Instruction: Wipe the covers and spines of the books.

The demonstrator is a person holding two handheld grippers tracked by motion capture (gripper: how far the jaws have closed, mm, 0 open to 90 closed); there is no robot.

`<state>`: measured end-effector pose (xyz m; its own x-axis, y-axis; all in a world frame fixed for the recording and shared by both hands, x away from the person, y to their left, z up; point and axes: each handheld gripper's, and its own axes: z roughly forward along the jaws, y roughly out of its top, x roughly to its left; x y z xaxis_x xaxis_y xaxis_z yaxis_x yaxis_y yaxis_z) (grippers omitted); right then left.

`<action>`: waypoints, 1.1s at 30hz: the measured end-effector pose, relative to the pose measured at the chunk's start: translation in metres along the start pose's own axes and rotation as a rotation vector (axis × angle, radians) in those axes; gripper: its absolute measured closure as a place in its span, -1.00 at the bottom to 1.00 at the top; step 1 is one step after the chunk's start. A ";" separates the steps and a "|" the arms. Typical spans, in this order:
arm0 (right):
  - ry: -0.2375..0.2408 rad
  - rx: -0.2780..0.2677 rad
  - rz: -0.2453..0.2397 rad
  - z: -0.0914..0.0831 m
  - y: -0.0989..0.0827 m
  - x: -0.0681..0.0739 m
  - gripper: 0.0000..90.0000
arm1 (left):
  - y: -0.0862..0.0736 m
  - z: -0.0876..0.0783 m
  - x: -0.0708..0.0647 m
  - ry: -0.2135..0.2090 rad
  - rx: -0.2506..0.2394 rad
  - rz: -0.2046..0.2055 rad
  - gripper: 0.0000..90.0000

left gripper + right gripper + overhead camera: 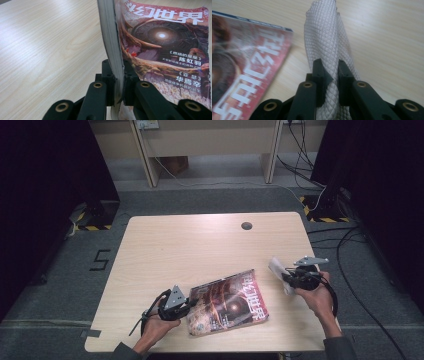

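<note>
Left gripper [119, 82]: jaws clamped on the magazine [160, 50], its page edge pinched between the pads, cover running ahead and to one side of the jaws.
Right gripper [331, 75]: jaws pinched tight on a white textured cloth [325, 37] that rises ahead of them.
Table [200, 240]: magazine lies near the person's edge.
Risk: the thin pinch may tear pages if pulled; the limp cloth may slip out.

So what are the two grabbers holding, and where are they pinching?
The left gripper pinches the magazine by its page edge near a corner. The right gripper pinches a white cloth, bunched, around its middle.
</note>
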<state>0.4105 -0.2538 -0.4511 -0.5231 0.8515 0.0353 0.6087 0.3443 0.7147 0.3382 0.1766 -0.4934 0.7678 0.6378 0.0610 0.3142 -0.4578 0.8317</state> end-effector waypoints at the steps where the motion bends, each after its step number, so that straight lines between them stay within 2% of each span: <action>1: 0.009 -0.012 -0.012 0.000 0.003 0.004 0.79 | 0.000 0.001 0.000 -0.001 -0.001 0.000 0.85; 7: 0.089 -0.049 -0.071 0.004 0.027 0.035 0.79 | 0.002 0.006 -0.002 -0.001 -0.002 0.001 0.85; 11: 0.149 -0.059 -0.098 0.014 0.041 0.056 0.79 | 0.003 0.008 -0.003 -0.002 -0.007 -0.003 0.85; 15: 0.184 -0.058 -0.129 0.026 0.052 0.075 0.79 | 0.003 0.008 -0.003 0.000 -0.008 -0.002 0.85; 24: 0.221 -0.031 -0.184 0.048 0.065 0.103 0.79 | 0.002 0.008 -0.004 0.002 -0.014 -0.004 0.85; 33: 0.227 -0.005 -0.204 0.060 0.066 0.114 0.79 | 0.002 0.008 -0.004 0.003 -0.011 -0.002 0.85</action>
<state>0.4269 -0.1103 -0.4414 -0.7549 0.6543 0.0456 0.4747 0.4970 0.7264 0.3409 0.1681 -0.4962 0.7655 0.6406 0.0611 0.3092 -0.4494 0.8381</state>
